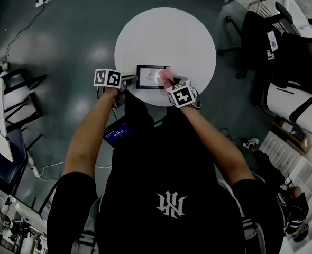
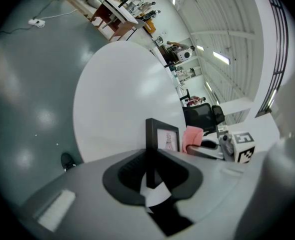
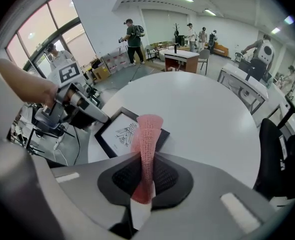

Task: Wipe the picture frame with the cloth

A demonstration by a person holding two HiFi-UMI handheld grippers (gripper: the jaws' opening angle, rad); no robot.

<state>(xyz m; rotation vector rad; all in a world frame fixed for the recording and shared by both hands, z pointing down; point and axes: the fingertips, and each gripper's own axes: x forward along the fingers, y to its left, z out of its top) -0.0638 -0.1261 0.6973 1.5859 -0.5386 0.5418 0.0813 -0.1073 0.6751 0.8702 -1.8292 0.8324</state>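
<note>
Round white desk stands on a grey floor. Black picture frame lies flat on the desk near its front edge, print side up. Left gripper: jaws closed on the frame's left edge, the black border running straight between them. Right gripper: jaws pinched on a pink cloth, which stands out past the jaw tips as a narrow fold. In the head view the cloth's free end sits over the right half of the frame's glass; contact not confirmed
</note>
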